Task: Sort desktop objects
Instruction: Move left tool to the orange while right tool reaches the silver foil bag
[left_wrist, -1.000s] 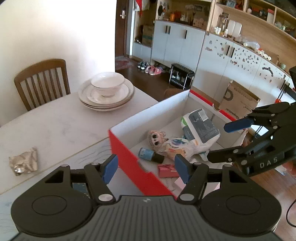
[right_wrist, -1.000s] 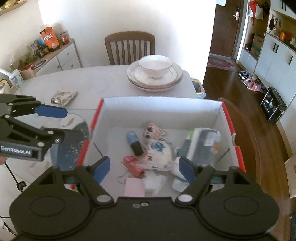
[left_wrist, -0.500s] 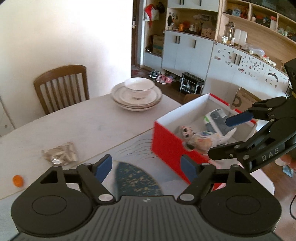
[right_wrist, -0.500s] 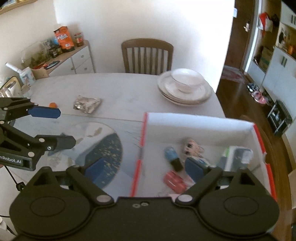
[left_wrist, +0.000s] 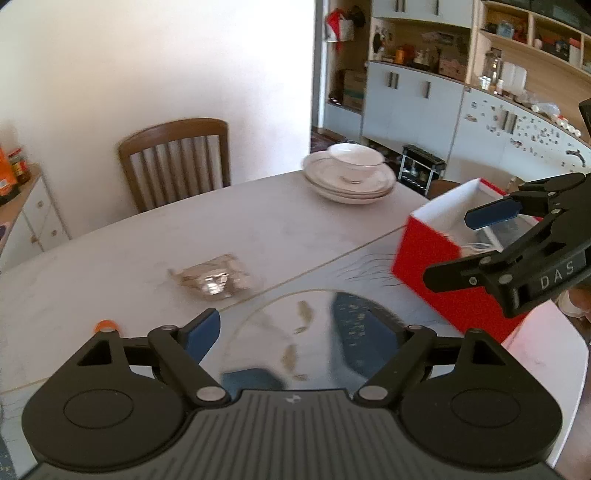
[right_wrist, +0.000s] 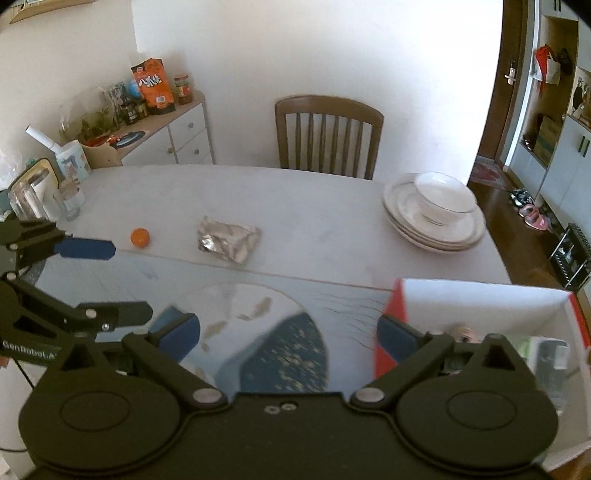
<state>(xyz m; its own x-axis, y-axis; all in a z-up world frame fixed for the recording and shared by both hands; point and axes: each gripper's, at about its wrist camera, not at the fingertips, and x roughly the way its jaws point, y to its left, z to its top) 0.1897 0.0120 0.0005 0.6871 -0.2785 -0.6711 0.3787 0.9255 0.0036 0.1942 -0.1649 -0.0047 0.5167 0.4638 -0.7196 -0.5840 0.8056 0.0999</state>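
Note:
A red box with white inside (left_wrist: 432, 251) stands at the table's right end; it shows at the lower right of the right wrist view (right_wrist: 480, 299) with sorted items in it. A crumpled silver foil packet (left_wrist: 212, 278) (right_wrist: 227, 238) lies on the white table. A small orange ball (right_wrist: 140, 236) (left_wrist: 104, 325) lies left of it. My left gripper (left_wrist: 295, 332) is open and empty over the glass mat, short of the packet. My right gripper (right_wrist: 288, 332) is open and empty, beside the box's left wall.
Stacked white plates with a bowl (right_wrist: 434, 210) (left_wrist: 349, 177) sit at the far right of the table. A wooden chair (right_wrist: 327, 136) stands behind it. Glasses and a jar (right_wrist: 33, 197) stand at the table's left end. A sideboard (right_wrist: 155, 136) holds snacks.
Both grippers have swung left, away from the red box and toward the foil packet and orange ball. Both stay open and empty.

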